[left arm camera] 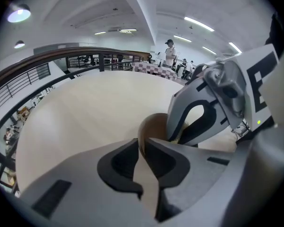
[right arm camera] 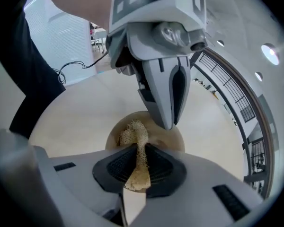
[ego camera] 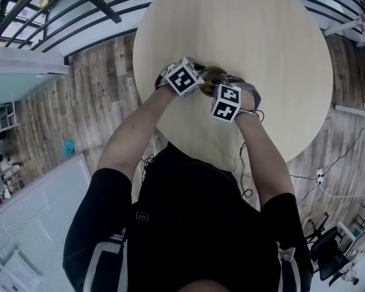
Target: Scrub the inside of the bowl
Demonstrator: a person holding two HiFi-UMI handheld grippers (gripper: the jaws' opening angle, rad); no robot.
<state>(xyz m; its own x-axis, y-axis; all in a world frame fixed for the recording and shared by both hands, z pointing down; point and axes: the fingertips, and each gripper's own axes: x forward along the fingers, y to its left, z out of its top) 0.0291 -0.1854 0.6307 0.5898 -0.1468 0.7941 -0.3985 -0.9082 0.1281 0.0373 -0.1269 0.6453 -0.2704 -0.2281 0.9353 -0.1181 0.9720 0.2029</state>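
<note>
A small brown bowl (ego camera: pixel 212 73) sits near the front of the round pale table (ego camera: pixel 243 29), mostly hidden under my two grippers. In the left gripper view my left gripper (left arm camera: pixel 143 144) is shut on the bowl's near rim (left arm camera: pixel 151 126), which stands between its pads. My right gripper (right arm camera: pixel 141 148) is shut on a tan fibrous scrubber (right arm camera: pixel 132 132), whose bunched end hangs down into the bowl (right arm camera: pixel 174 139). In the right gripper view the left gripper (right arm camera: pixel 168 123) reaches down onto the bowl's far rim. Both marker cubes nearly touch in the head view.
The table's front edge (ego camera: pixel 188 154) is just below my hands. Wooden floor (ego camera: pixel 103 84) surrounds it, with cables (ego camera: pixel 328 187) at the right and a dark railing (ego camera: pixel 79 17) at the back left. People stand far off by a checked table (left arm camera: pixel 170 56).
</note>
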